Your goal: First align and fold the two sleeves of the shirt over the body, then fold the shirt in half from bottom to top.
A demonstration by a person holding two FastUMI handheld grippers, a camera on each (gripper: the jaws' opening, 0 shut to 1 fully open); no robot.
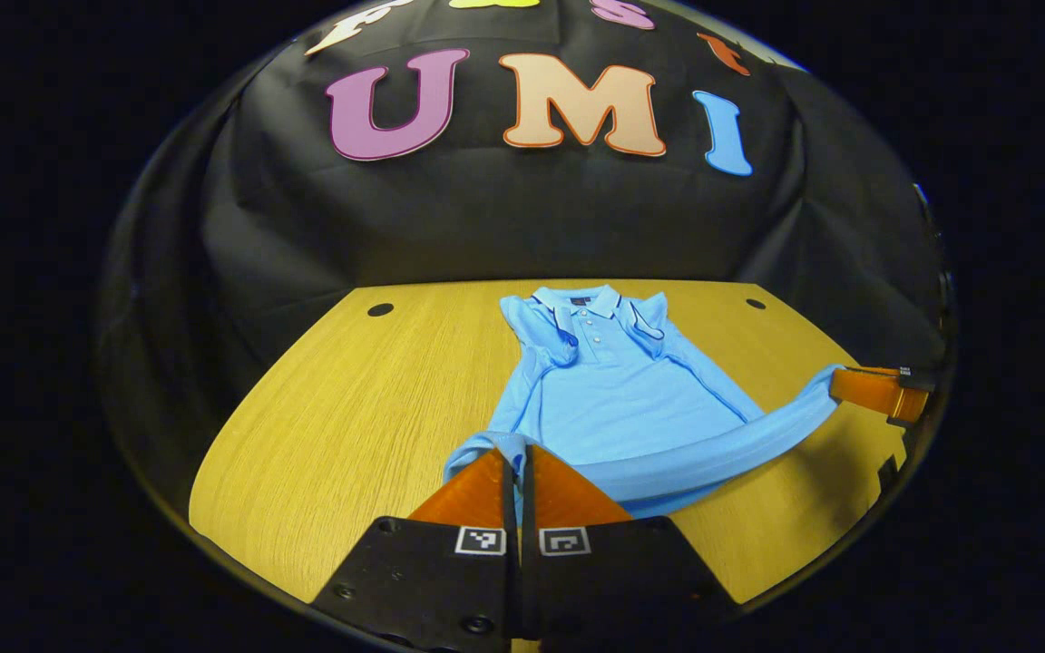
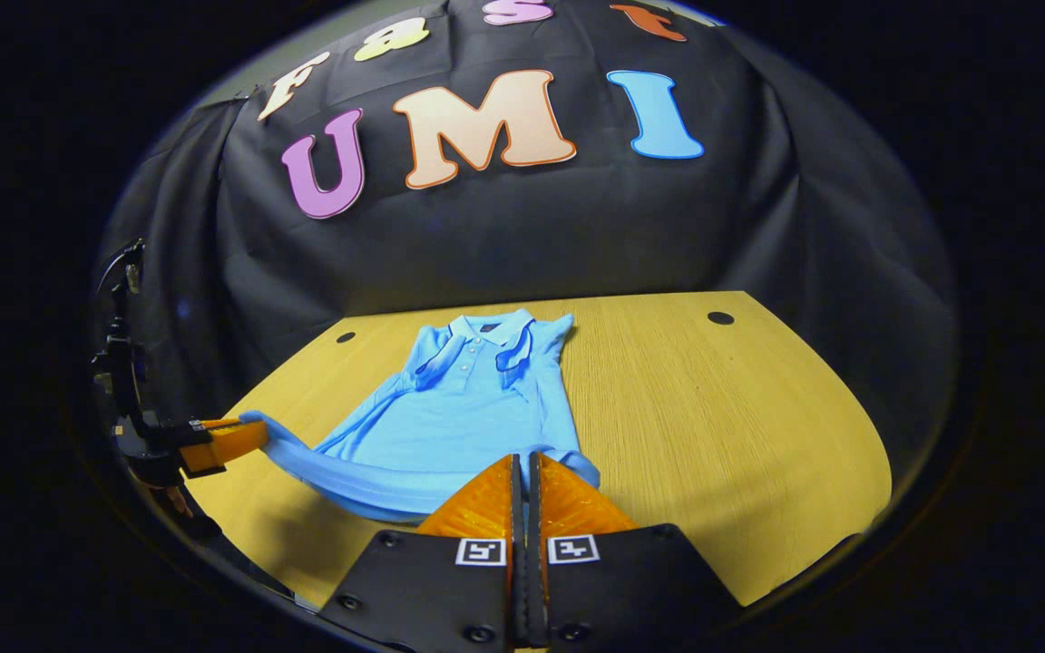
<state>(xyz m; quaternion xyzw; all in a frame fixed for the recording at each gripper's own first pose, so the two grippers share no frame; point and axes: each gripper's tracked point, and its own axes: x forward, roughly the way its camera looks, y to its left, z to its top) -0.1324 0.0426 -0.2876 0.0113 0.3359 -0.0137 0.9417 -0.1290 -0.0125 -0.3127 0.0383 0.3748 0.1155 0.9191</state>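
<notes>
item: light blue short-sleeved polo shirt (image 1: 613,399), knit fabric with dark piping at the collar and a buttoned placket. location: lies front-up on the yellow wood-grain table (image 1: 350,426), collar toward the black cloth wall (image 1: 486,218), hem toward the holder. both sleeves are already folded in over the chest, so the sleeve step reads as done.

item: left gripper (image 1: 520,453). fingers closed together, pinching one bottom corner of the hem.

item: right gripper (image 2: 525,462). fingers likewise clamped on the opposite hem corner; it also shows at the right edge of the left gripper view, holding cloth.

condition: the hem hangs raised as a sagging band between the two grips, while the upper body rests flat on the table. holding both corners keeps the bottom edge level and spread, probably so it can be carried evenly toward the collar.

stage, judged: start of the bottom-to-top fold; hem lifted, not yet laid over.
</notes>
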